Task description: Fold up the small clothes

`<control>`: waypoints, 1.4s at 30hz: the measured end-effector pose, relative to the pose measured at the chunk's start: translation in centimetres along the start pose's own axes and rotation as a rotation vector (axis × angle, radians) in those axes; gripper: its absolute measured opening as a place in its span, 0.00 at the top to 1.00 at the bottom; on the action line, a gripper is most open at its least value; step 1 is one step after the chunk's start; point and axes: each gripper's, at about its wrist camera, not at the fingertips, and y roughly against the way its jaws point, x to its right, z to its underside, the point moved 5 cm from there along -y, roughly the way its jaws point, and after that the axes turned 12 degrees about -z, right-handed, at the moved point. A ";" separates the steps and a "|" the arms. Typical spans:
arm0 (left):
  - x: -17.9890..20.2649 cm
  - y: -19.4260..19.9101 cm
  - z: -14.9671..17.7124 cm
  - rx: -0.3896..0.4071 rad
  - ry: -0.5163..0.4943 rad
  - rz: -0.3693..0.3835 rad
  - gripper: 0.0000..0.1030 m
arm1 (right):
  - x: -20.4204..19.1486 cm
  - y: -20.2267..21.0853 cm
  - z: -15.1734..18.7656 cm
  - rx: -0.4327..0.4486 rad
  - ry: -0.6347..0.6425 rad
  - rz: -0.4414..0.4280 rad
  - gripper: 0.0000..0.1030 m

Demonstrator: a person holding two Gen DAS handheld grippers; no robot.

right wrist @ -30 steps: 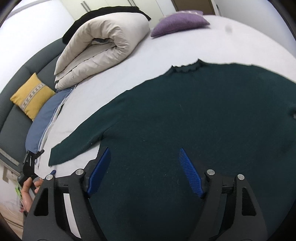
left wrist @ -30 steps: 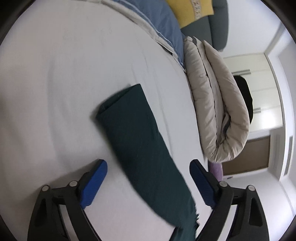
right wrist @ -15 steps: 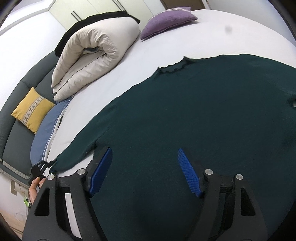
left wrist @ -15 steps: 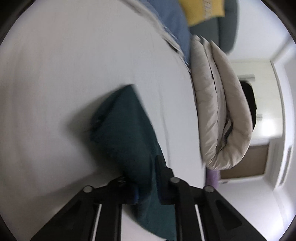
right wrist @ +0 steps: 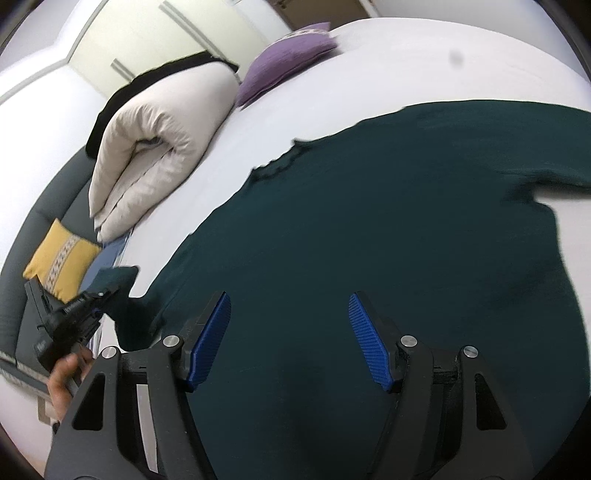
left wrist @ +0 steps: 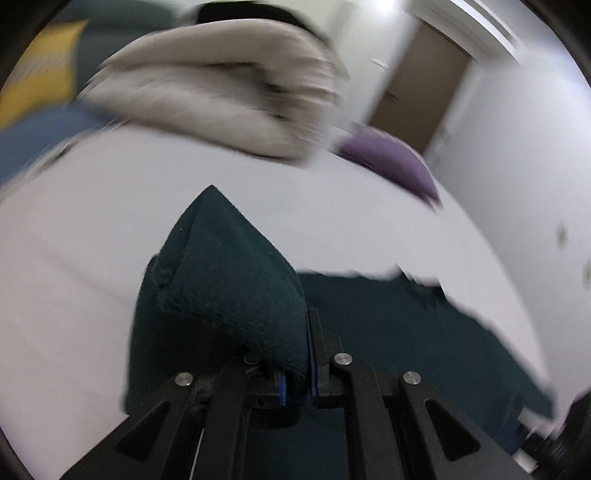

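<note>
A dark green sweater (right wrist: 369,240) lies spread flat on the white bed (right wrist: 424,66). My left gripper (left wrist: 295,384) is shut on the end of its sleeve (left wrist: 221,288), which stands up in a bunched fold above the sheet. From the right wrist view the left gripper (right wrist: 96,299) shows at far left, held by a hand (right wrist: 66,373), with the sleeve end (right wrist: 114,277) lifted off the bed. My right gripper (right wrist: 290,332) hovers over the sweater's body. Its jaws are closing, with nothing pinched between the blue pads (right wrist: 365,339).
A rolled beige duvet (right wrist: 159,147) lies along the bed's far side, with a purple cushion (right wrist: 284,70) beyond it. A yellow cushion (right wrist: 62,258) and a blue pillow (right wrist: 107,258) rest against the grey headboard (right wrist: 48,206). White wardrobe doors (right wrist: 177,33) stand behind.
My left gripper shut on the sleeve, lifted it, rolled and swung toward the sweater's body. My right gripper slid across the sweater, its jaws narrowing a little.
</note>
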 end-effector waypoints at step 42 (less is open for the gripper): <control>-10.7 1.9 4.8 -0.055 0.163 0.006 0.26 | -0.5 -14.1 -3.1 -0.291 0.015 -0.078 0.94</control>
